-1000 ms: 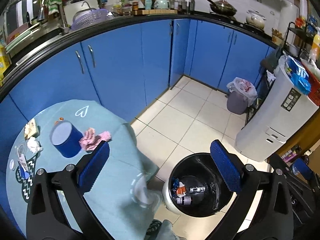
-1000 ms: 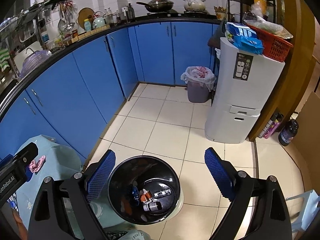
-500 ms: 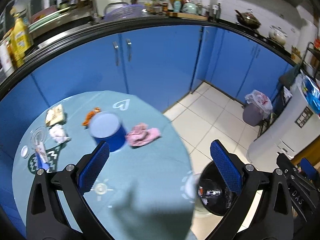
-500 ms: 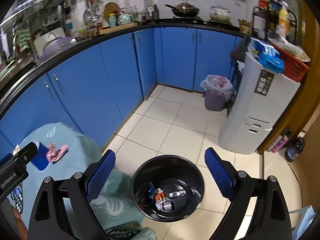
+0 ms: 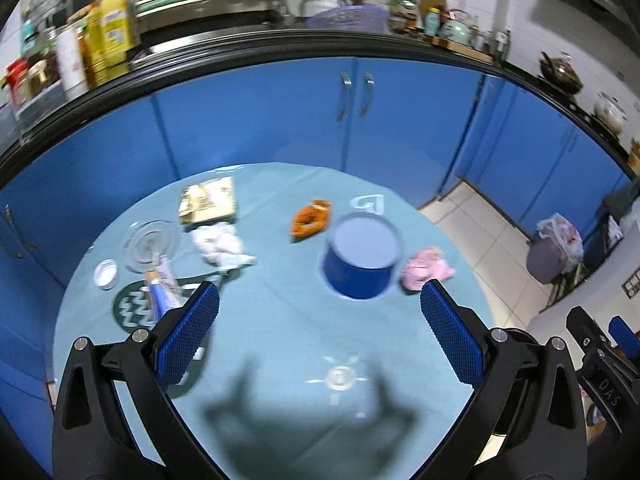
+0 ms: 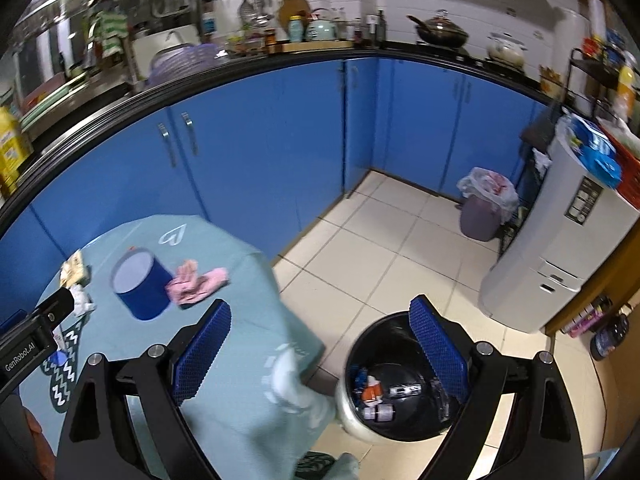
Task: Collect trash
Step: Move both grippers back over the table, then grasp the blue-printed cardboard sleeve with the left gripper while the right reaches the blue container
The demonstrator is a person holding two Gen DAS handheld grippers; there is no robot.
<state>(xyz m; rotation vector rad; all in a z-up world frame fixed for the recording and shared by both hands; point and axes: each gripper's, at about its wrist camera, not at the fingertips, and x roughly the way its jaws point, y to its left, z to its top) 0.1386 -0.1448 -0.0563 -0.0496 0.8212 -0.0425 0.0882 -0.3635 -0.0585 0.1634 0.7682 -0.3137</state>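
Note:
My left gripper [image 5: 320, 336] is open and empty above the round table [image 5: 280, 344] with its teal cloth. On the table lie a crumpled white tissue [image 5: 219, 245], an orange peel [image 5: 311, 219], a pink crumpled wrapper [image 5: 426, 269], a flat snack packet [image 5: 208, 201] and a blue and white tube [image 5: 162, 294]. My right gripper [image 6: 320, 354] is open and empty, over the gap between the table edge and the black trash bin [image 6: 394, 380] on the floor. The bin holds several pieces of trash. The pink wrapper [image 6: 198, 282] also shows in the right wrist view.
A blue round tin [image 5: 362, 258] stands in the middle of the table, with a glass dish [image 5: 151, 245] and a small white lid [image 5: 106, 274] at the left. Blue cabinets [image 6: 280, 152] run behind. A lined purple bin [image 6: 482, 210] and a white appliance [image 6: 560, 240] stand on the tiled floor.
My left gripper has swung left from over the bin to over the table. My right gripper has drifted left, so the table now fills more of its view. Both stayed open.

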